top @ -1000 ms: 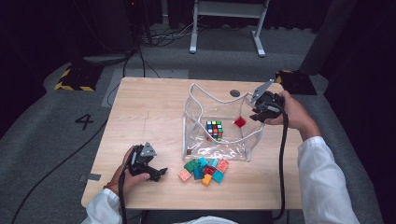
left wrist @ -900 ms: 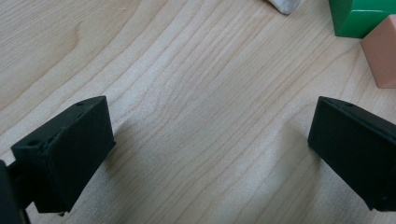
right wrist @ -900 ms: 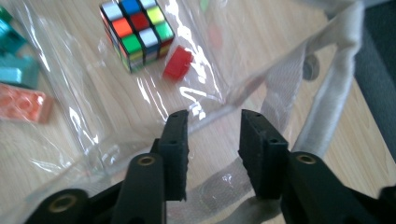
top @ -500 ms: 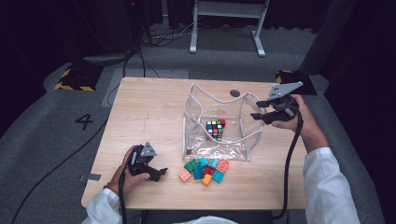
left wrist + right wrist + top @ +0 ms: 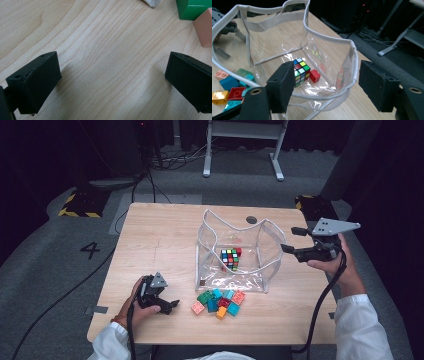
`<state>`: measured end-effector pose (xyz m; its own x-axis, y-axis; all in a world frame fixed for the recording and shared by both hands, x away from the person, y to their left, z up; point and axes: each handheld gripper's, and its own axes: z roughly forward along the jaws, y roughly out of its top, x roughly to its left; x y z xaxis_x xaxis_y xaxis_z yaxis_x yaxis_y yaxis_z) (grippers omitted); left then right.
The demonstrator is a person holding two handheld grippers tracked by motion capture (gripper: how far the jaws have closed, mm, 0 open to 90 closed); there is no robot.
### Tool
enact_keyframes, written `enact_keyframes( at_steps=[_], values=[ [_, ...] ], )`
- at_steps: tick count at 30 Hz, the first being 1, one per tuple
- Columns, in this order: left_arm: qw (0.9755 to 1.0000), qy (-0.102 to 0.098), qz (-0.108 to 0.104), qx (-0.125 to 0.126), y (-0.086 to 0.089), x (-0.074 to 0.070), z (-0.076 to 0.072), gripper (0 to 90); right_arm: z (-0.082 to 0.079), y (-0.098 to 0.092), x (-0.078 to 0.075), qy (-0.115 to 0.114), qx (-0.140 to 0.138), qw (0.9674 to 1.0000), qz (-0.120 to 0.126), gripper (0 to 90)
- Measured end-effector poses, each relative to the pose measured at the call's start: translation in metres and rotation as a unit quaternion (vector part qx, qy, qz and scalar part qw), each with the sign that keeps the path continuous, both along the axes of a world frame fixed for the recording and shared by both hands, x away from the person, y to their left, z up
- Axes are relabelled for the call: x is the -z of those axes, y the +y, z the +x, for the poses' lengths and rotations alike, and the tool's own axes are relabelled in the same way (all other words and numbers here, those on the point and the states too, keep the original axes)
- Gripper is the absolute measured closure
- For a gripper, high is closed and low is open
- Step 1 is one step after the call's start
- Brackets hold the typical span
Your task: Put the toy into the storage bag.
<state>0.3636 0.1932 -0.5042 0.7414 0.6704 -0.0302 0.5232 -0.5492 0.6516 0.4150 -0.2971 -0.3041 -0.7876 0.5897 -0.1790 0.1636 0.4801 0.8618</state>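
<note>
A clear plastic bag with white trim [image 5: 197, 260] stands open in the middle of the wooden table. Inside it lie a colourful puzzle cube [image 5: 230, 258] and, beside it, a red brick [image 5: 314, 75]. Loose bricks [image 5: 220, 301] are piled on the table in front of the bag. My right gripper [image 5: 288, 239] hovers just right of the bag, pointing at it; its jaws have just been opening and nothing is between them. In the right gripper view the bag's rim [image 5: 329, 42] lies beyond its jaws [image 5: 327, 82]. My left gripper [image 5: 170, 304] rests open on the table left of the pile, with bare wood between its jaws [image 5: 112, 75].
A green brick [image 5: 193, 8] and a salmon brick [image 5: 203, 30] lie just beyond the left gripper's far jaw. A round hole [image 5: 251, 219] sits in the table behind the bag. On the floor behind the table are a white stand [image 5: 245, 145] and cables.
The right gripper let go of the red brick over the bag, opened, and drew back to the right and slightly up. The brick now lies by the cube. The left gripper stayed put.
</note>
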Motion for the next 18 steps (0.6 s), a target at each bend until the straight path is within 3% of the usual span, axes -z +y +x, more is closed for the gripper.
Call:
enact_keyframes(
  at_steps=[10,18],
  values=[
    [1.0000,0.000,0.000,0.000,0.000,0.000,0.000,0.3,-0.027,-0.018,0.021,-0.018,0.012,0.9994,0.029,25.2],
    [1.0000,0.000,0.000,0.000,0.000,0.000,0.000,0.3,-0.039,-0.026,0.050,-0.009,0.016,0.9990,0.041,27.4]
  ],
)
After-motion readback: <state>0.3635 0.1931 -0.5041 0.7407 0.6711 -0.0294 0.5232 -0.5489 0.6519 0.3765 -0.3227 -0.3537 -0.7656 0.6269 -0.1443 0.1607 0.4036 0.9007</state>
